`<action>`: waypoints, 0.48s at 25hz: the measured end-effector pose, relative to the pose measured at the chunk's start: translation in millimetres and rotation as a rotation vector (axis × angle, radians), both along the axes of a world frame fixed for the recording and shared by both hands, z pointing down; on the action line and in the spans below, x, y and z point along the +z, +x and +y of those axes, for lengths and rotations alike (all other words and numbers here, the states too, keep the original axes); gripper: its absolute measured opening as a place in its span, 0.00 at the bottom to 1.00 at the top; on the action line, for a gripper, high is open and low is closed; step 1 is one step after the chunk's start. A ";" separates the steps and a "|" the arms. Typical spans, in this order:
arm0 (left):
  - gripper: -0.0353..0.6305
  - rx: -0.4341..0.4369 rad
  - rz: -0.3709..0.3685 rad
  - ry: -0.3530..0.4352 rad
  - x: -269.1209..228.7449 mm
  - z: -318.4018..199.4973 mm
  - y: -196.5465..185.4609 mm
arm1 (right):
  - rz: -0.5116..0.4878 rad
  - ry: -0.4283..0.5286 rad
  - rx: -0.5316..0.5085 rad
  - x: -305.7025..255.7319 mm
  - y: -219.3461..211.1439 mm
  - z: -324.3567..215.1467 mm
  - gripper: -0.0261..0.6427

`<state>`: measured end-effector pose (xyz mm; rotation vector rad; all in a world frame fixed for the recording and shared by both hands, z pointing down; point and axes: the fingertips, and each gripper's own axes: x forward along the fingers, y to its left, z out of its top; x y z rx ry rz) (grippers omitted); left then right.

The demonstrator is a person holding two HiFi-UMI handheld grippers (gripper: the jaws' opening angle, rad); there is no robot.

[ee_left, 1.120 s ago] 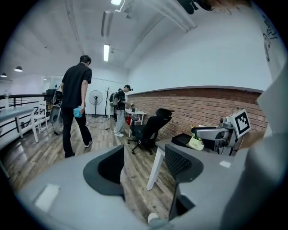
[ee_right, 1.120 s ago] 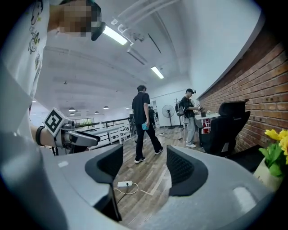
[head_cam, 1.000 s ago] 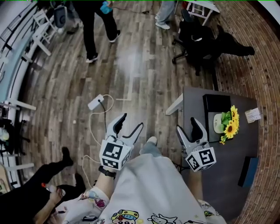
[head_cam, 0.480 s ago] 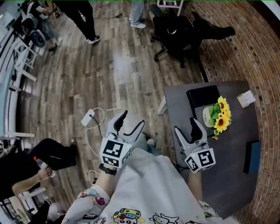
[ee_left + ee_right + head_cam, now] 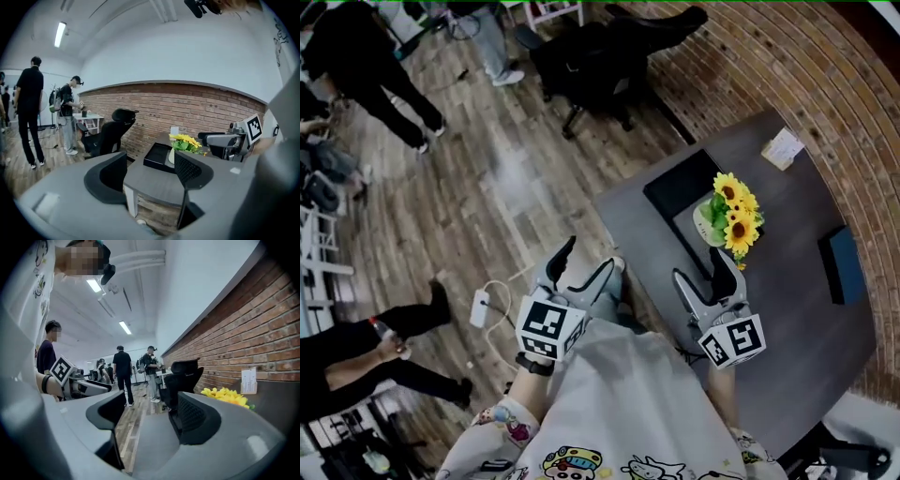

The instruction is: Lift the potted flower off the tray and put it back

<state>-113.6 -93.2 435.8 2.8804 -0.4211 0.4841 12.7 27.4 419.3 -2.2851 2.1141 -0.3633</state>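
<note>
The potted flower, yellow blooms in a white pot, stands at the near end of a black tray on the dark grey table. My right gripper hovers over the table's edge just short of the pot, open. My left gripper is held over the floor left of the table, open. Both sets of jaws have just been opening, with nothing between them. In the left gripper view the flower and tray lie beyond the fingers. In the right gripper view the blooms show past the right finger.
A white card and a blue flat object lie on the table. A black office chair stands beyond it by the brick wall. Several people stand on the wood floor. A white power strip with its cable lies below left.
The head view has swung right: table, tray and flower now sit nearer the middle. Both grippers have come closer to the table, the right one reaching its edge, and their jaws stand slightly wider.
</note>
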 end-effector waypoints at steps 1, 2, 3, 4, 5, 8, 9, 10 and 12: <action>0.54 0.033 0.006 0.000 -0.4 -4.5 12.8 | 0.004 0.003 0.032 -1.4 7.0 0.3 0.56; 0.54 0.068 0.011 -0.001 -0.9 -9.2 25.9 | 0.009 0.003 0.063 -2.6 13.5 0.4 0.56; 0.54 0.102 0.015 -0.004 -1.5 -13.6 38.8 | 0.015 0.000 0.094 -3.6 19.7 0.4 0.57; 0.54 0.136 0.017 -0.007 -1.8 -17.4 51.1 | 0.019 -0.004 0.124 -4.2 26.1 0.3 0.57; 0.54 0.167 0.018 -0.011 -2.0 -20.7 62.7 | 0.019 -0.008 0.155 -4.3 32.9 0.1 0.57; 0.54 0.269 0.016 -0.021 -3.5 -28.5 97.2 | 0.011 -0.020 0.259 -3.9 56.9 -1.5 0.57; 0.54 0.308 0.017 -0.024 -4.3 -30.5 108.8 | 0.009 -0.021 0.297 -4.5 64.8 -1.7 0.57; 0.54 0.348 0.017 -0.026 -5.0 -32.3 119.9 | 0.008 -0.021 0.337 -5.6 71.6 -1.7 0.57; 0.55 0.430 0.017 -0.028 -5.8 -35.8 141.1 | 0.011 -0.019 0.415 -8.0 83.4 -0.6 0.57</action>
